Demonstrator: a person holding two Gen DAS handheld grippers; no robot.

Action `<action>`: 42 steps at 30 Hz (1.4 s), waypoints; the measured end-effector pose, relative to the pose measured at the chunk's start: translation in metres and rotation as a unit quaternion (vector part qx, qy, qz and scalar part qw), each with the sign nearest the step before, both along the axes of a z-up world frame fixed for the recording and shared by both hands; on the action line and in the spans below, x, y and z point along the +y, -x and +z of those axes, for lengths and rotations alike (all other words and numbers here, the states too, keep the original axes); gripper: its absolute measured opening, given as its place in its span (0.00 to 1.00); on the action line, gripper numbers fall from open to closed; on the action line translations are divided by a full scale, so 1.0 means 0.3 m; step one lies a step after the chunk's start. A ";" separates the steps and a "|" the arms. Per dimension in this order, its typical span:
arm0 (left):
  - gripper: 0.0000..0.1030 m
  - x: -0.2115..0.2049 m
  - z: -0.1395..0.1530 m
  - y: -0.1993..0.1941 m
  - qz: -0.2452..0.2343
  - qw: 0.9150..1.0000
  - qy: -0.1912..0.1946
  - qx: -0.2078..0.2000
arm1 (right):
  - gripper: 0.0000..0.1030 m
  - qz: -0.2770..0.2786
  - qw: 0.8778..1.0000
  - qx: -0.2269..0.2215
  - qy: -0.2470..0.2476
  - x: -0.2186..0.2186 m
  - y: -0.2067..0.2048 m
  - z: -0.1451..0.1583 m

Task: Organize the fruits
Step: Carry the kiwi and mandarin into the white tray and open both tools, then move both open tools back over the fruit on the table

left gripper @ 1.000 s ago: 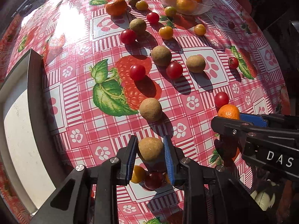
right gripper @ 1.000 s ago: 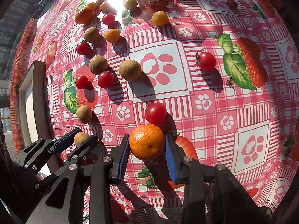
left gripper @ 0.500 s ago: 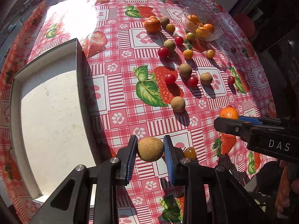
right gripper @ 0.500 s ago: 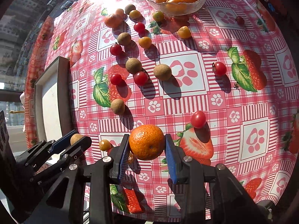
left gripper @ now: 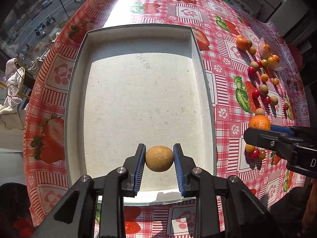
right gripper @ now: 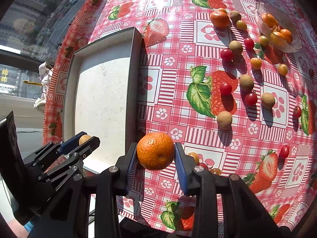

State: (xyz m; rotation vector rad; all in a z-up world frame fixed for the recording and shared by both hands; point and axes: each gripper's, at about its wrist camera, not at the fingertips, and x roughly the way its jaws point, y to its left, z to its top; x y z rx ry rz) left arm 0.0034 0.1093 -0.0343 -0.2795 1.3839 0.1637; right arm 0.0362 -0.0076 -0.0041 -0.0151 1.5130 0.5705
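My left gripper [left gripper: 159, 159] is shut on a brown round longan [left gripper: 159, 158] and holds it over the near end of the white tray [left gripper: 138, 45]. The tray's floor is bare. My right gripper [right gripper: 155, 153] is shut on an orange tangerine [right gripper: 155, 150] and holds it above the tablecloth, just right of the tray's long wall [right gripper: 131, 91]. In the right wrist view the left gripper [right gripper: 83, 141] shows at the lower left with the longan [right gripper: 84, 138]. In the left wrist view the right gripper [left gripper: 263, 130] shows at the right with the tangerine [left gripper: 259, 122].
Several cherry tomatoes [right gripper: 225, 88], longans [right gripper: 224, 120] and small yellow fruits [right gripper: 255, 63] lie scattered on the strawberry tablecloth, right of the tray. Another tangerine [right gripper: 219, 18] lies far back. A glass bowl [right gripper: 293, 45] with orange fruit stands at the far right. The table edge is close below.
Both grippers have moved left with their fruit. The left one has gone from above the tablecloth to over the tray; the right one has come up beside the tray's wall.
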 end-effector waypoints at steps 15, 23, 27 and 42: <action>0.29 0.128 -0.144 0.078 0.010 0.998 -0.019 0.053 | 0.38 0.115 0.992 0.021 0.037 0.383 0.125 -0.154; 0.86 0.080 -0.162 0.079 0.004 0.997 -0.052 0.052 | 0.44 0.117 0.991 0.038 0.054 0.421 0.133 -0.213; 0.86 0.065 -0.177 0.072 -0.003 0.996 -0.056 0.064 | 0.64 0.112 0.992 0.045 0.040 0.430 0.121 -0.216; 0.86 0.024 -0.096 0.025 -0.012 0.997 -0.071 0.037 | 0.82 0.069 0.997 0.029 -0.010 0.358 0.066 -0.037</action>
